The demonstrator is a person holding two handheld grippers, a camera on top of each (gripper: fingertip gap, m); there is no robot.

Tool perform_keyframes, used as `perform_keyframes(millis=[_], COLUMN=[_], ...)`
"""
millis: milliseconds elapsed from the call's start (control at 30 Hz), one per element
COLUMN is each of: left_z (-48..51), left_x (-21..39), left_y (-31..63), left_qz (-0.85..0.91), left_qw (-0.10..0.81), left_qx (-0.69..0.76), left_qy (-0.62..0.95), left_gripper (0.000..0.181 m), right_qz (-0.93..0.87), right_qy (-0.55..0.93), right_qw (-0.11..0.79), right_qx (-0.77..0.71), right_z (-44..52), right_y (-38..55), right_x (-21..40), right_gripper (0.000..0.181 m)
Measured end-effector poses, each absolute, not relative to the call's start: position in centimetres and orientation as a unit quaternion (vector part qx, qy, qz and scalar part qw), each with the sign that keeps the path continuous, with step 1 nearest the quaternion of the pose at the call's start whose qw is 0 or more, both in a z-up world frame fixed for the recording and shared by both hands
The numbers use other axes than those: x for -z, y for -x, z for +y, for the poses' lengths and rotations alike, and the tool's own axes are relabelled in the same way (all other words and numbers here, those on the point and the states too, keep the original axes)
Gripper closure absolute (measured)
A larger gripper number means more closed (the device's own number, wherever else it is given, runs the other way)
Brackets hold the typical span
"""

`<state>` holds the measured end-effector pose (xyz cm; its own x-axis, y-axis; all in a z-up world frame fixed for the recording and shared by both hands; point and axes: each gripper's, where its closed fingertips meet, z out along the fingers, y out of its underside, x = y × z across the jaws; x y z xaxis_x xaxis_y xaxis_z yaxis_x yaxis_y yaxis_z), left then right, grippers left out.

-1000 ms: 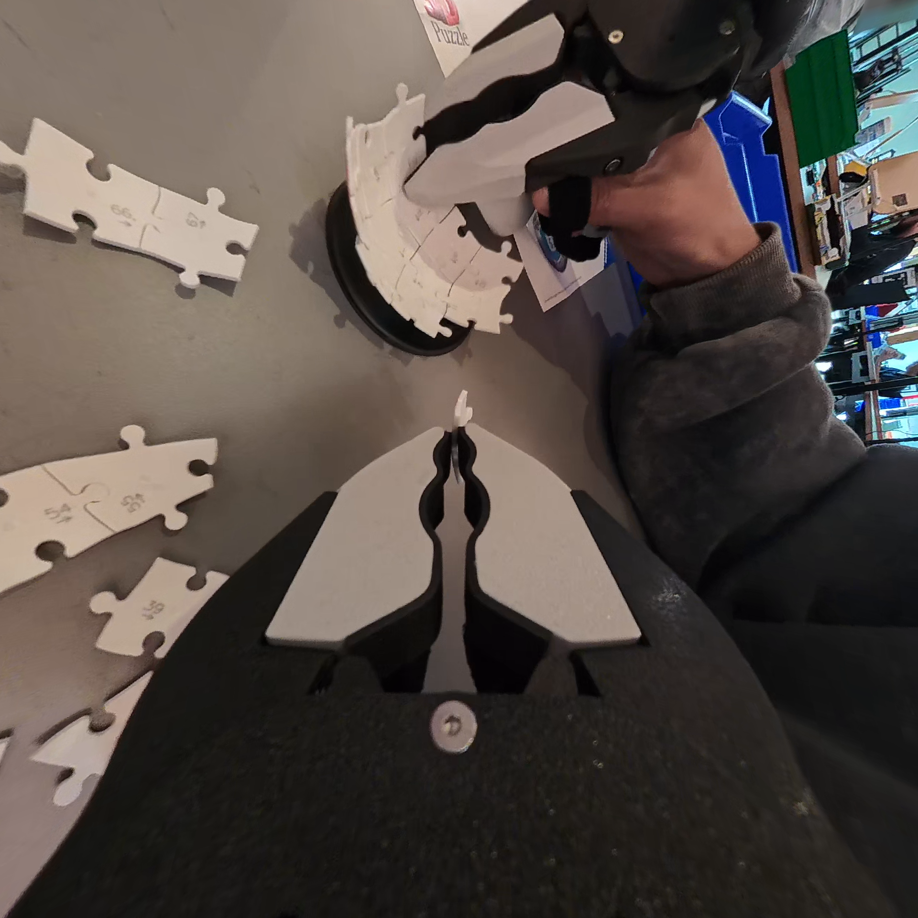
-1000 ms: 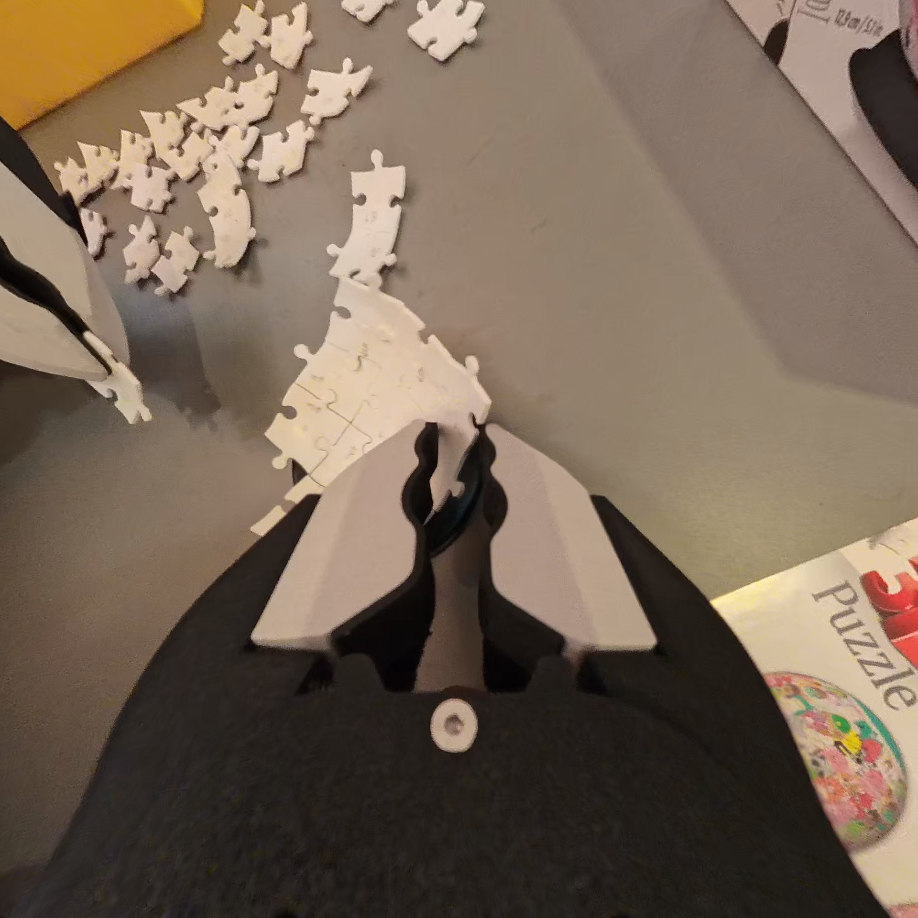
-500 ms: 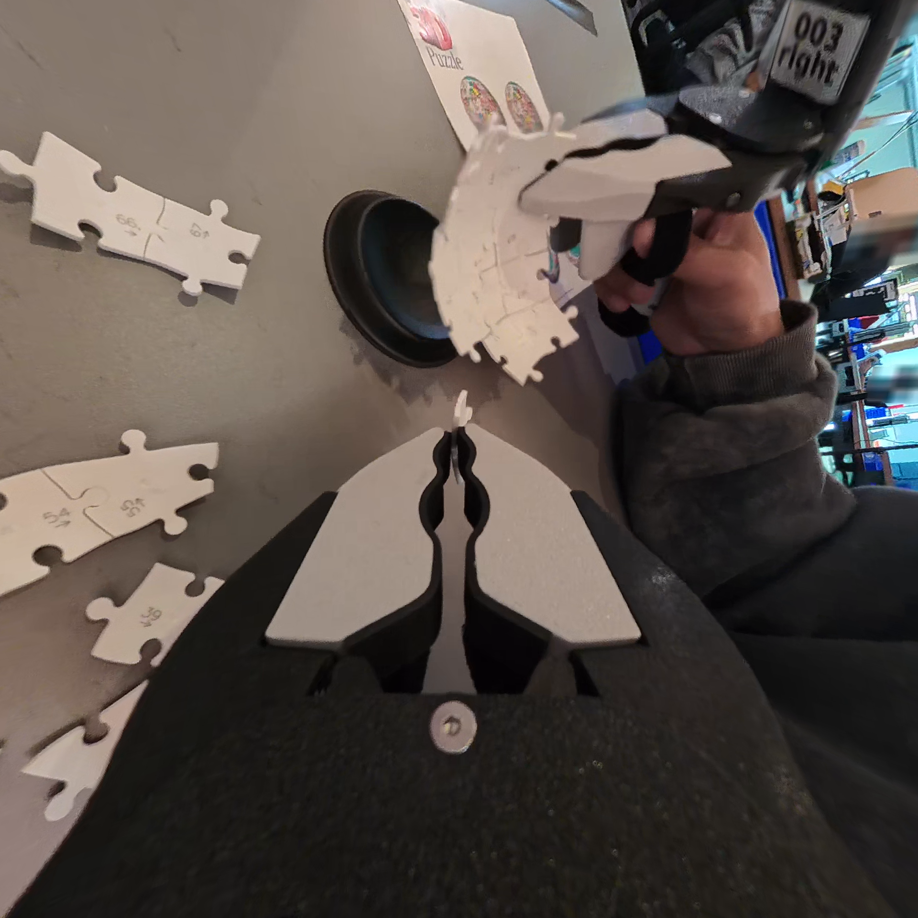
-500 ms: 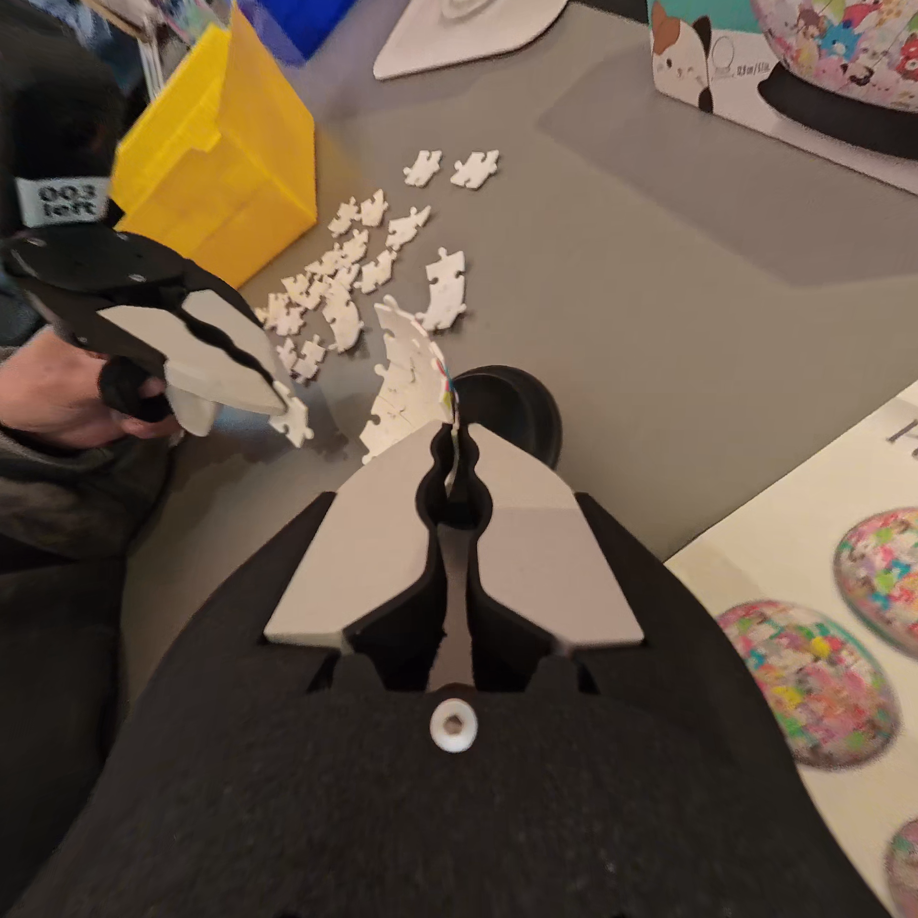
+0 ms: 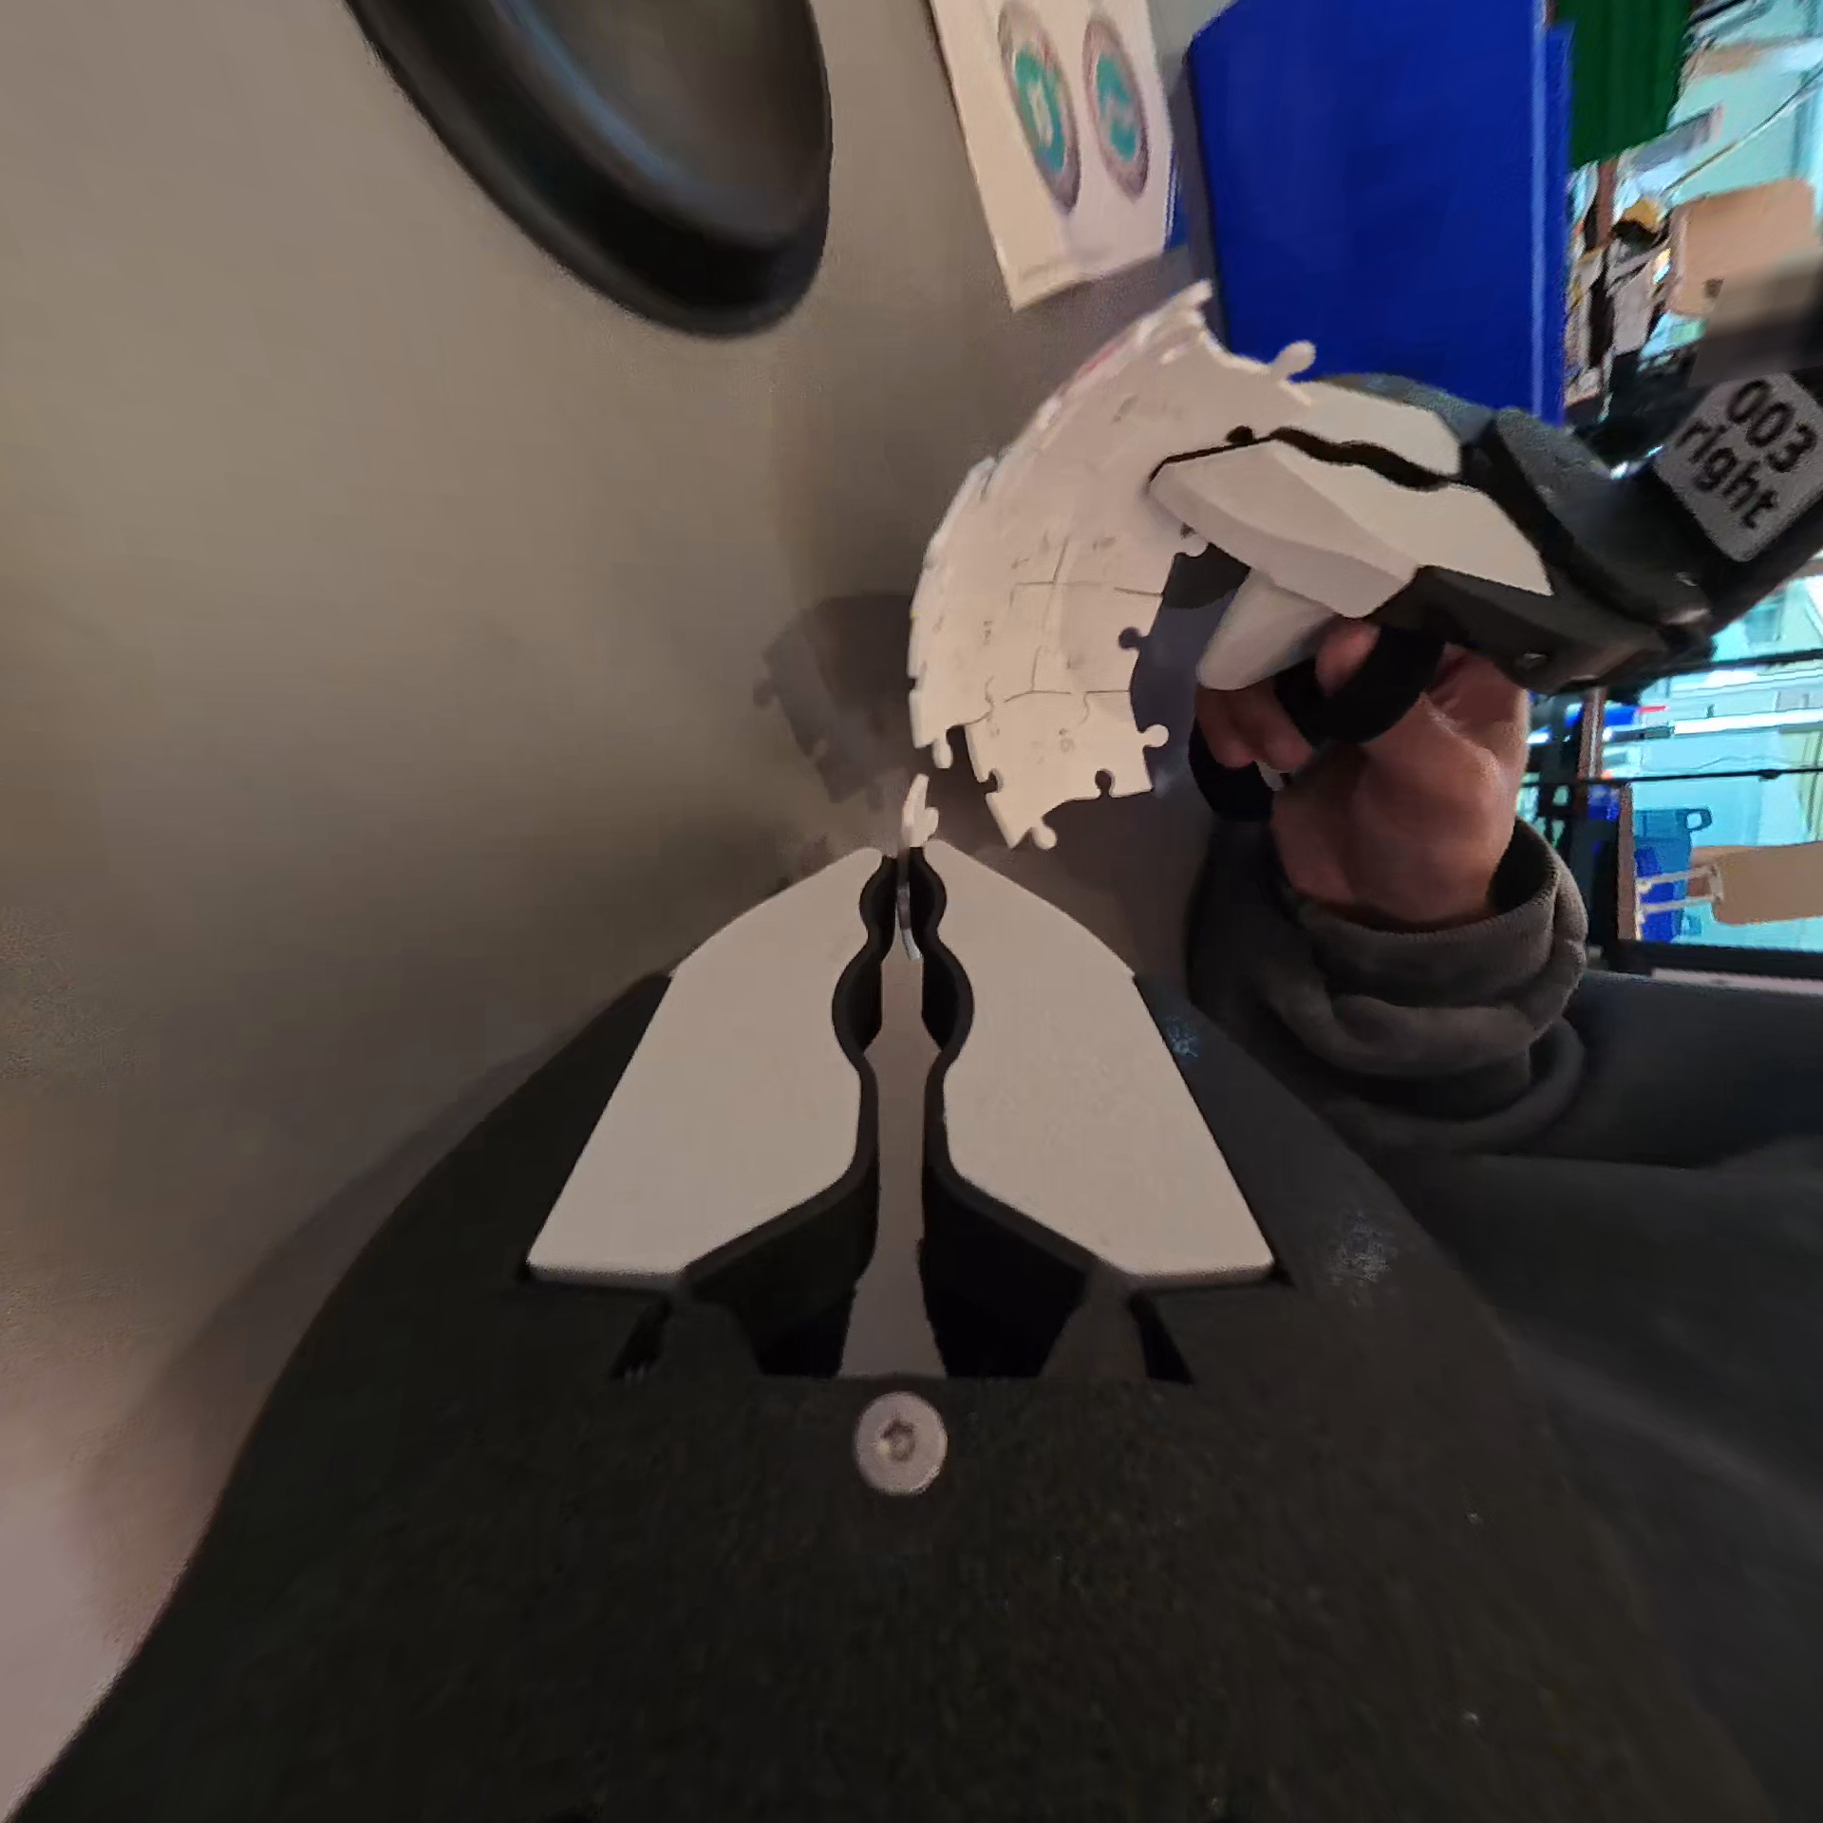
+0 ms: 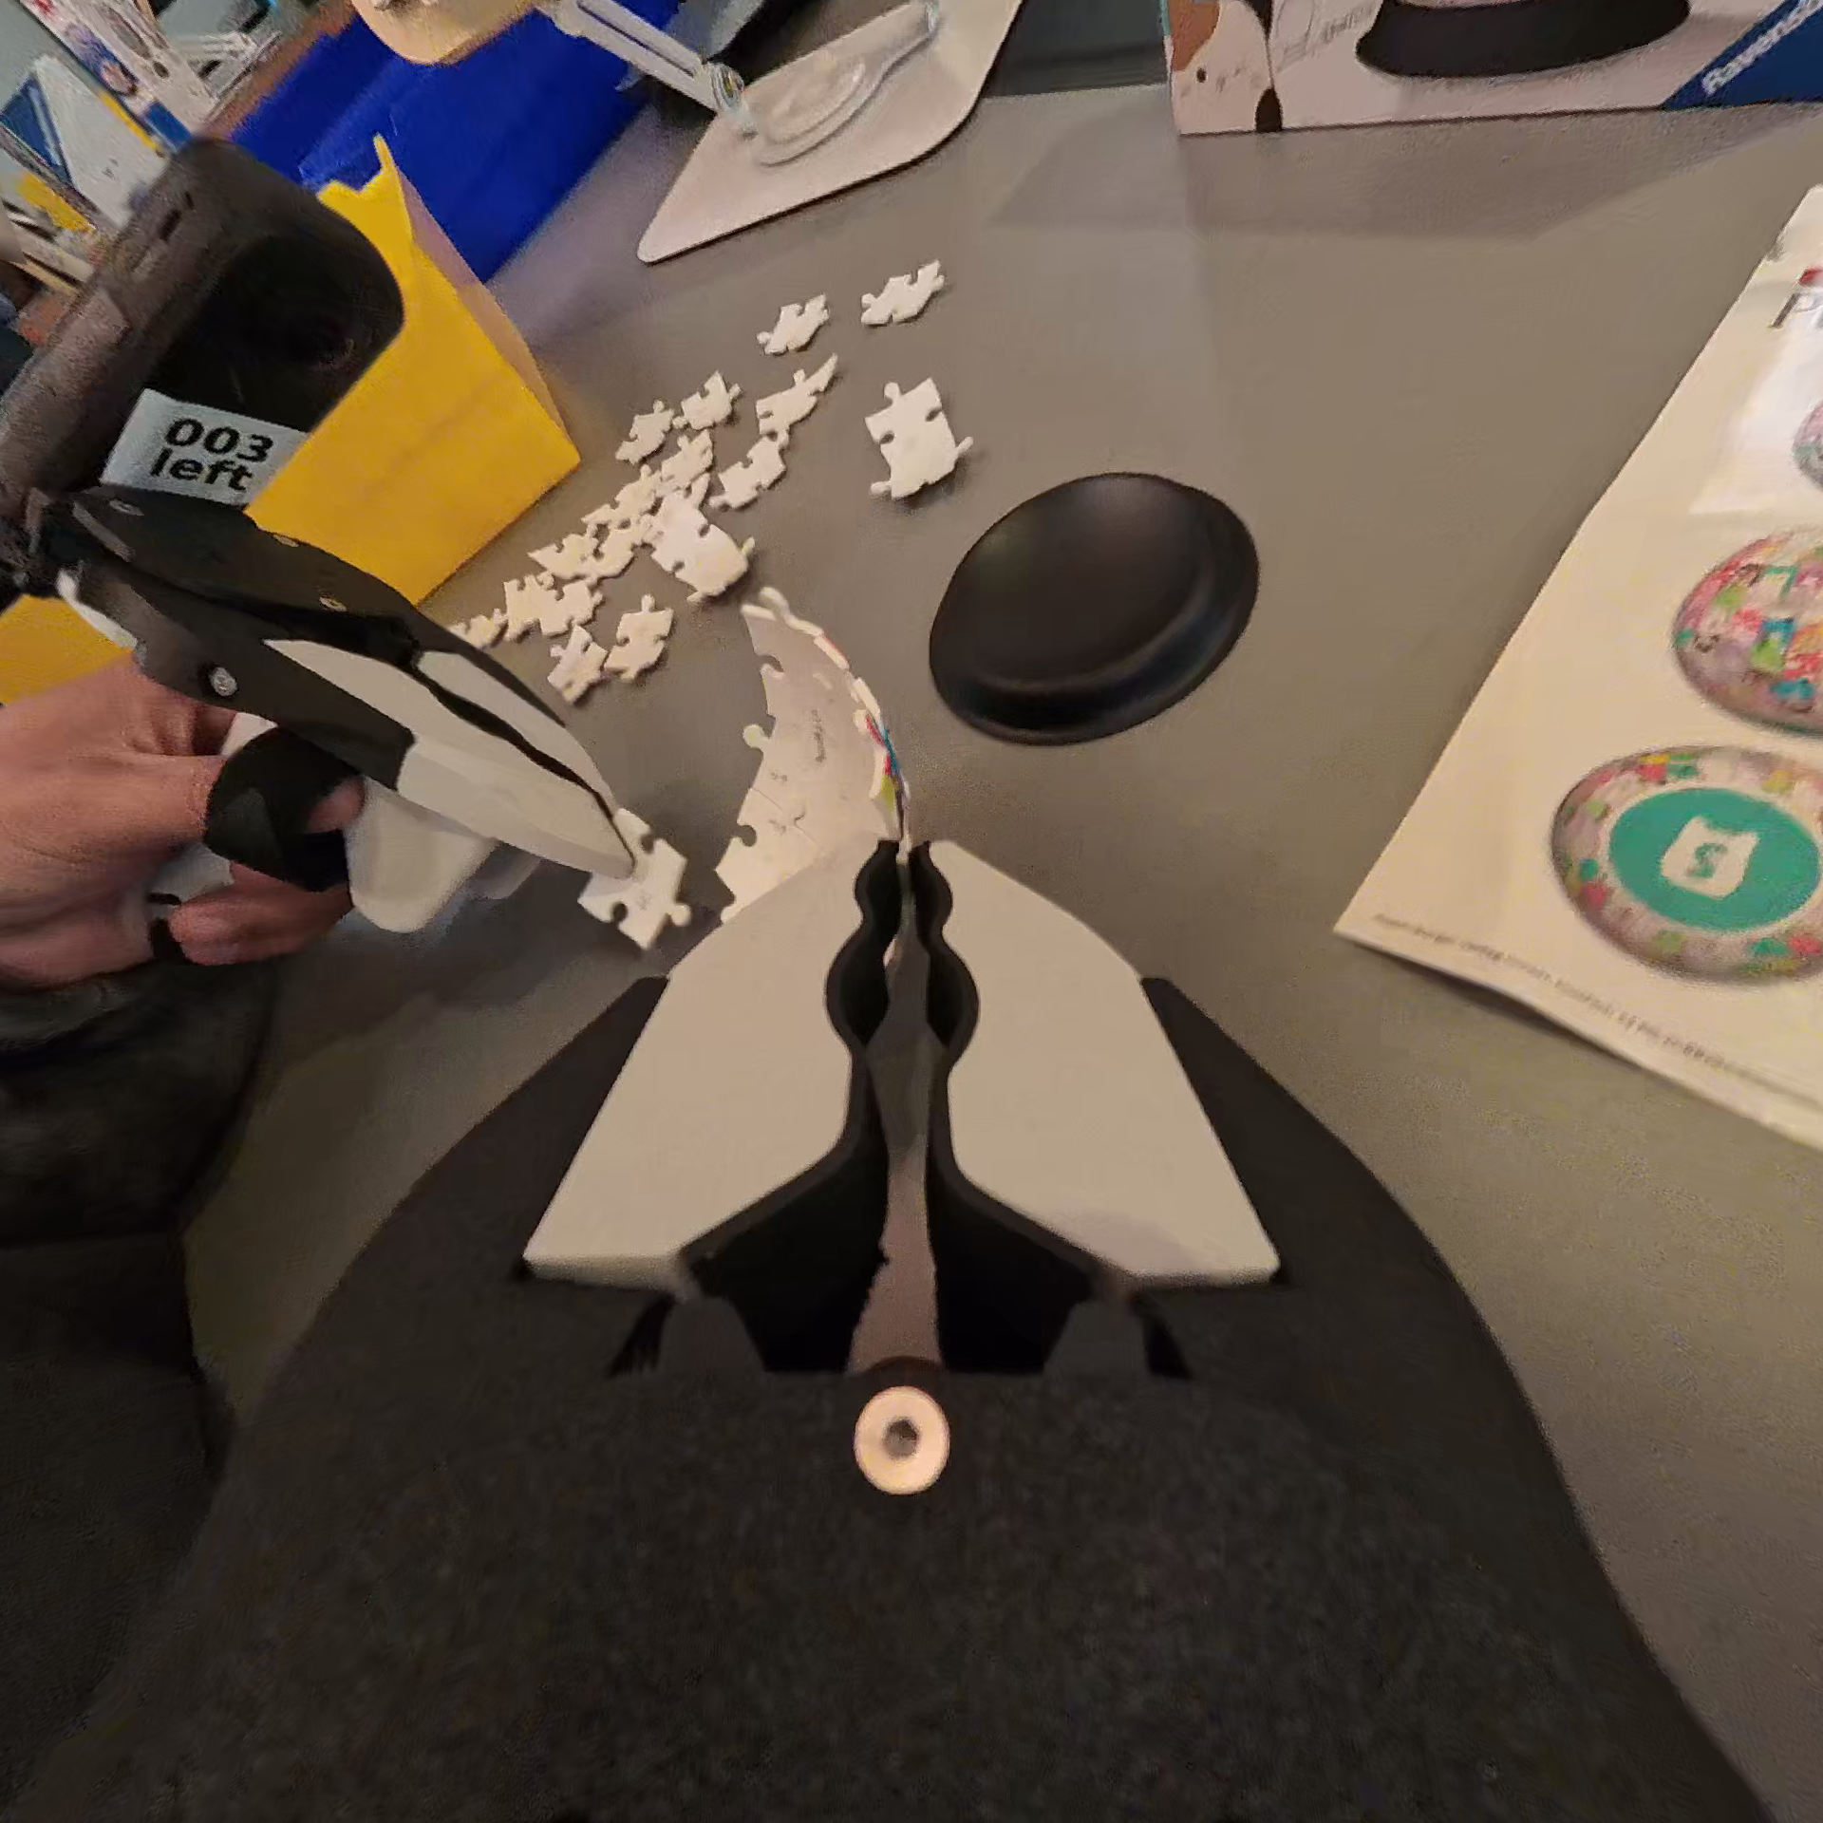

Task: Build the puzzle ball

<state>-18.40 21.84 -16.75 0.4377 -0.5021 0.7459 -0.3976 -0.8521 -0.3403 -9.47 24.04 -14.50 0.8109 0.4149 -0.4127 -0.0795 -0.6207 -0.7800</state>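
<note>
My left gripper (image 5: 906, 873) is shut on a single white puzzle piece (image 5: 917, 824), seen edge-on; it also shows in the right wrist view (image 6: 636, 888). My right gripper (image 6: 905, 853) is shut on the edge of a curved assembled section of the puzzle ball (image 6: 819, 750), held in the air. In the left wrist view that section (image 5: 1046, 612) hangs just up and right of my held piece, almost touching it. The black round stand (image 6: 1095, 602) sits empty on the grey table; it also shows in the left wrist view (image 5: 631, 148).
Several loose white pieces (image 6: 681, 503) lie on the table beyond the left gripper. A yellow bin (image 6: 434, 434) stands at the left. An instruction sheet (image 6: 1657, 730) lies at the right. A puzzle box (image 6: 1480, 59) and a grey mat (image 6: 819, 128) are at the back. Left tips to right tips: about 10 centimetres.
My right gripper lifted the assembled section off the black stand and brought it toward me and to the left gripper. The left gripper moved closer with its piece.
</note>
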Motion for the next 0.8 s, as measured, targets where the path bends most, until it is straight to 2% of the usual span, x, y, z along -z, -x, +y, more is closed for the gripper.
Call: perform_keyframes(millis=[433, 800], left_z=[18.3, 18.5], left_x=[18.2, 18.5], left_y=[17.6, 16.9], left_qz=[0.261, 0.240], left_qw=[-0.007, -0.015], left_qx=[0.464, 0.464], left_qy=[0.846, 0.853], left_gripper=[0.179, 0.179], right_qz=[-0.141, -0.157], right_qy=[0.845, 0.845], right_qw=[0.444, 0.439], right_qx=[-0.263, -0.260], right_z=[21.7, 21.4], right_y=[10.5, 11.0], right_x=[15.4, 15.6], right_gripper=[0.179, 0.179])
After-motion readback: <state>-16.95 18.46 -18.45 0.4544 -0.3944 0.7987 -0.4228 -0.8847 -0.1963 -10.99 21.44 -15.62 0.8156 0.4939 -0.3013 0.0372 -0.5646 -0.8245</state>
